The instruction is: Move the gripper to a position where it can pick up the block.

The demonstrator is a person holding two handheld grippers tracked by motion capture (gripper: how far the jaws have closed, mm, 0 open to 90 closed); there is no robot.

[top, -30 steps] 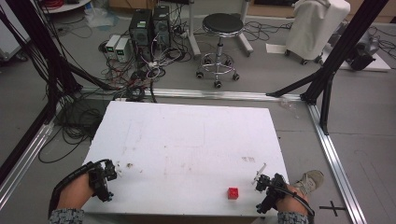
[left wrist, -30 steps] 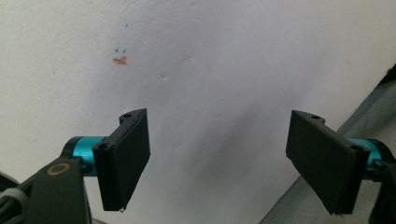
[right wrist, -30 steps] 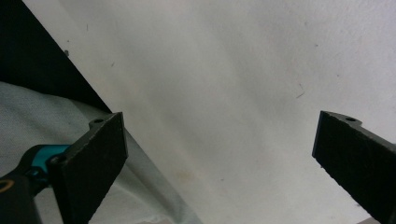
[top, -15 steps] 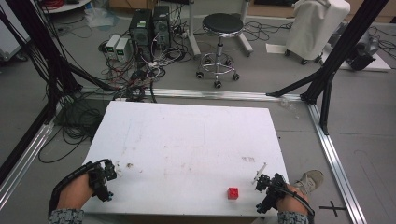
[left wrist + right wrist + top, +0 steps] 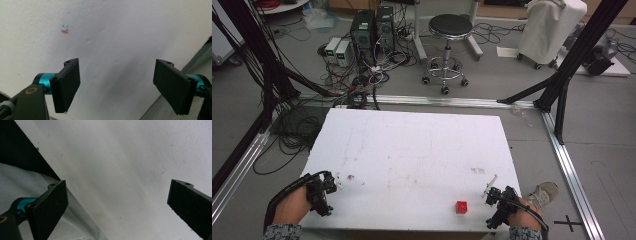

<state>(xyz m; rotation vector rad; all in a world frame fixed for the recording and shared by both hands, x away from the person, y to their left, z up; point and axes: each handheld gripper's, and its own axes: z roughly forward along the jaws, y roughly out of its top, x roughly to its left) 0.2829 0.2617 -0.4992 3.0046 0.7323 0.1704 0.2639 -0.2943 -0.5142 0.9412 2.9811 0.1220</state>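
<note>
I hold both grippers — left gripper (image 5: 323, 192), right gripper (image 5: 498, 202) — fingers spread and empty at the worktop (image 5: 412, 150) edge, probably before reaching for the red cube (image 5: 461, 206).

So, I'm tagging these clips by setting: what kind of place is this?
Probably a lab or workshop: a white table in a black frame, computer towers and loose cables on a grey floor.

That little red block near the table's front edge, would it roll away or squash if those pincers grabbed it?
The red block looks cube-shaped with flat faces, so it probably sits still or slides rather than rolls. It seems small and solid, so likely light and stiff. Its material is too small to tell.
</note>
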